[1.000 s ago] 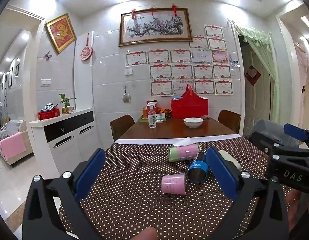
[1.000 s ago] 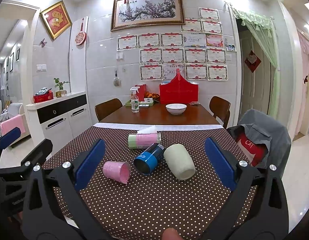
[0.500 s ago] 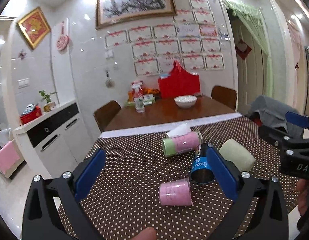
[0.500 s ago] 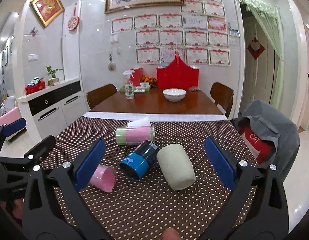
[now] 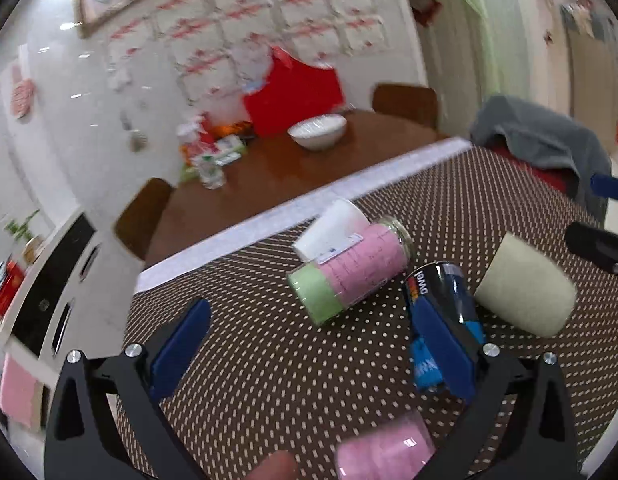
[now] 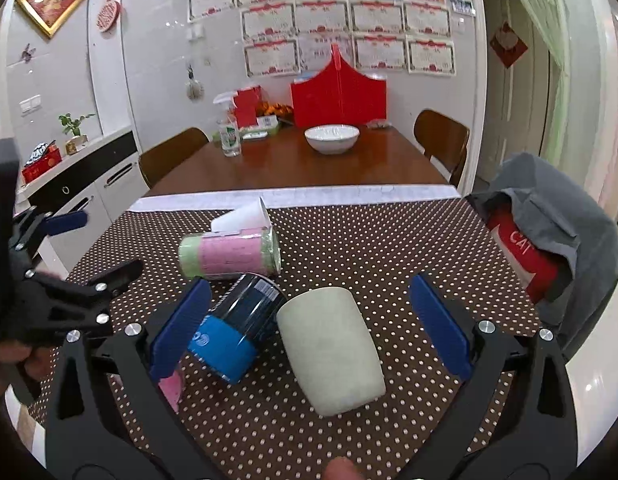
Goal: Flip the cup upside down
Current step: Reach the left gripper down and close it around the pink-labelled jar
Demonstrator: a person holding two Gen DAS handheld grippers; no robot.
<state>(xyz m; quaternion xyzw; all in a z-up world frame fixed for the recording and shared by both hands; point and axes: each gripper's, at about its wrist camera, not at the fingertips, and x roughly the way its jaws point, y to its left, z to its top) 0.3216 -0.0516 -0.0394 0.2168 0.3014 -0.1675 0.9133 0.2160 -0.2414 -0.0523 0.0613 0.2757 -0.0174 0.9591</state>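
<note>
Bright, even indoor light; left wrist view motion-blurred, worst toward 11 o'clock; right wrist sharp; fisheye edges bowed, dark.

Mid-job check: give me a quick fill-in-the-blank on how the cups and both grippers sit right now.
1. The beige cup lies on its ____ on the dotted tablecloth.
2. The right gripper is ____, with the beige cup between its fingers, untouched.
3. The dark cup has a ____ band near its mouth.
4. The left gripper is open, and the cup nearest its camera is ____.

Missing words: side; open; blue; pink
</note>
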